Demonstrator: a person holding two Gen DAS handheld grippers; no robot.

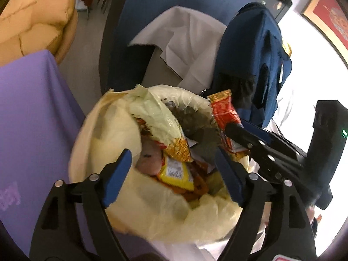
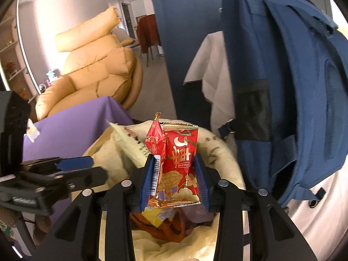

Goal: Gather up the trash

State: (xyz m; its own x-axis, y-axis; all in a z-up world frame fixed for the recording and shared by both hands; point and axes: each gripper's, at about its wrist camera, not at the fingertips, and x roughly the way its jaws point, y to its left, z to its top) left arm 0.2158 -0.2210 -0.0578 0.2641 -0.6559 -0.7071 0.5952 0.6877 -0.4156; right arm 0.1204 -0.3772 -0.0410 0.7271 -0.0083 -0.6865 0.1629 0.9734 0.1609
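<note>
A bin lined with a pale yellow bag [image 1: 134, 204] sits below both grippers and holds several snack wrappers [image 1: 176, 171]. My left gripper [image 1: 171, 176] is open and empty right above the bin's mouth. My right gripper [image 2: 174, 178] is shut on a red snack packet [image 2: 178, 158] and holds it over the bin [image 2: 217, 143]. In the left wrist view that packet [image 1: 224, 111] hangs at the bin's far right rim, with the right gripper [image 1: 235, 130] coming in from the right. The left gripper also shows in the right wrist view [image 2: 82, 165], at the left.
A blue backpack [image 2: 289, 87] stands close on the right, next to the bin. A purple cloth [image 1: 32, 119] covers a surface to the left. A white cloth [image 1: 187, 43] lies behind the bin. A tan recliner [image 2: 95, 65] stands further back.
</note>
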